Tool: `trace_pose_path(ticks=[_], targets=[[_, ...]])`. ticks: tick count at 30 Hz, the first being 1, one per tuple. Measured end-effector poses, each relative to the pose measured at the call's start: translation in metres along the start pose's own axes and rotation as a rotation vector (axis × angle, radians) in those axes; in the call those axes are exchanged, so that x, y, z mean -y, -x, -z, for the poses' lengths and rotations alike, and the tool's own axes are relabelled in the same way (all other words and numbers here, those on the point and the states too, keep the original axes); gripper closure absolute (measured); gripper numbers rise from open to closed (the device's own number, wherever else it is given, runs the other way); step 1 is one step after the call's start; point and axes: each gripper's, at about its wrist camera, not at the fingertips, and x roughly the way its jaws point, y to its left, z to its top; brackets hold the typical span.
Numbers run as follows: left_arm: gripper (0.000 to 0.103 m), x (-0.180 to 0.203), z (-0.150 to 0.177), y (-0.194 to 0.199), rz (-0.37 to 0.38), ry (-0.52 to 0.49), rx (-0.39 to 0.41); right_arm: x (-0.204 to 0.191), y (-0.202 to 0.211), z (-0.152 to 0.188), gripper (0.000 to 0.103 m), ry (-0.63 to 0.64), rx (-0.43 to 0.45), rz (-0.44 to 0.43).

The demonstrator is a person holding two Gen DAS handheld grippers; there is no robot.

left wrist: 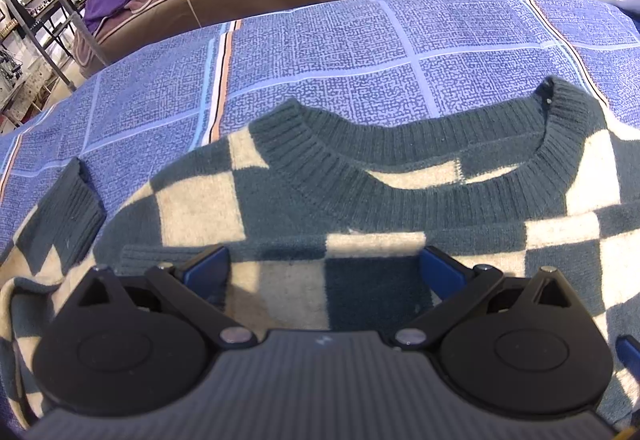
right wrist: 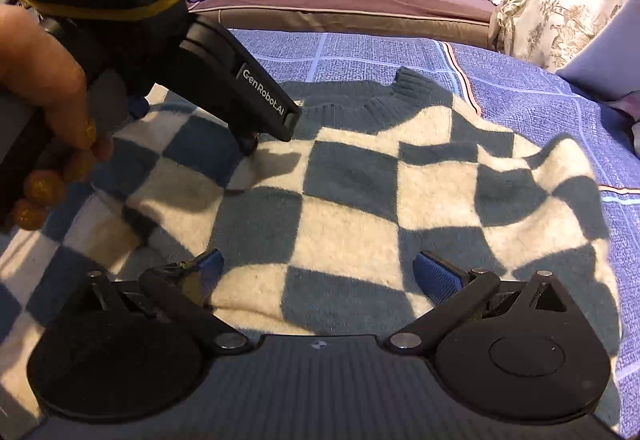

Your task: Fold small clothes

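1. Sweater (left wrist: 320, 207), a checked knit in dark green and cream, lay spread on the bed's blue patterned cover (left wrist: 320, 51), collar (left wrist: 400, 159) toward the far edge, 1 cuffed sleeve (left wrist: 60, 207) already turned in on the left.
2. Left gripper (left wrist: 324, 268) hung low over the chest panel, jaws spread and holding nothing.
3. Right gripper (right wrist: 316, 268) hovered over the right half, jaws likewise spread and empty.
4. Risk, as I judged it: the thick, fuzzy knit could let a pinch catch only the top layer, so the fold would drag crooked.
5. Ripples near the right edge could get creased in.
6. With both tools crowded together, a collision seemed possible.
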Motion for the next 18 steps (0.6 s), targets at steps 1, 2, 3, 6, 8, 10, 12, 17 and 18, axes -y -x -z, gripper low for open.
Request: trace_pose_path(ticks=[1, 2, 3, 6, 8, 10, 12, 17, 18], targets=[[0.0, 0.002, 0.001, 0.001, -0.009, -0.005, 0.01, 0.0, 0.002, 0.001, 0.0, 0.01, -0.007, -0.008], [0.0, 0.003, 0.003, 0.002, -0.017, -0.006, 0.018, -0.001, 0.004, 0.002, 0.0, 0.024, -0.017, -0.012], [0.0, 0.004, 0.004, 0.003, -0.024, -0.004, 0.027, -0.002, 0.008, 0.003, 0.0, 0.04, -0.028, -0.02], [0.0, 0.003, 0.006, 0.006, -0.024, -0.002, 0.048, 0.001, 0.034, 0.011, 0.0, 0.051, 0.032, -0.03], [0.0, -0.002, 0.009, 0.012, -0.016, 0.008, 0.046, 0.012, 0.057, 0.017, 0.0, -0.009, 0.126, -0.051], [0.0, -0.011, 0.017, 0.025, -0.024, 0.036, 0.056, 0.022, 0.068, 0.021, 0.0, -0.039, 0.148, -0.059], [0.0, -0.02, 0.031, 0.045, -0.027, 0.058, 0.123, 0.036, 0.069, 0.019, 0.0, -0.023, 0.189, -0.016], [0.0, -0.034, 0.065, 0.044, -0.091, -0.036, 0.062, 0.075, 0.045, 0.014, 0.0, -0.036, 0.182, -0.017], [0.0, -0.044, 0.072, 0.041, -0.06, 0.005, 0.069, 0.085, 0.038, 0.016, 0.0, -0.071, 0.149, -0.02]])
